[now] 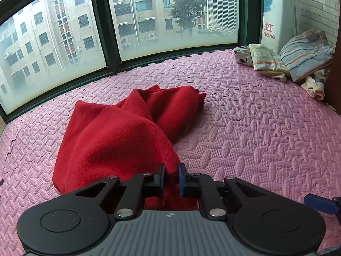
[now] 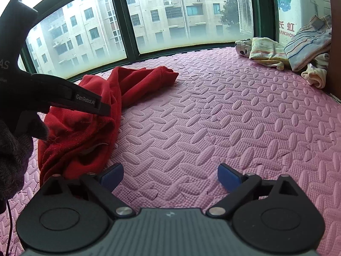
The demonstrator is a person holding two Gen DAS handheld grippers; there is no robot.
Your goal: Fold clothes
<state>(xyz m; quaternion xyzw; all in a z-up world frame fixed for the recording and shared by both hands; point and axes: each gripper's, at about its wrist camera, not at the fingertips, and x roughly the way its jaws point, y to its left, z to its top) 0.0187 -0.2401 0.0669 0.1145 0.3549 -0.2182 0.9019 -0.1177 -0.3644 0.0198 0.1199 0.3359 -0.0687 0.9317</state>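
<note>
L wrist view: your left gripper (image 1: 171,176) is clenched on the near edge of the red garment (image 1: 119,136); the rest lies crumpled far-left on the pink mat (image 1: 255,128).
R wrist view: your right gripper (image 2: 170,176) is released, w/ nothing between its pads; garment (image 2: 89,128) sits near-left, just beside the left pad (image 2: 111,176).

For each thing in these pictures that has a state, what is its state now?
left gripper: shut on the red garment's near edge
right gripper: open, empty, over the pink mat
red garment: crumpled, unfolded
striped cloth: folded, at the far right
yellow cloth: folded
</note>
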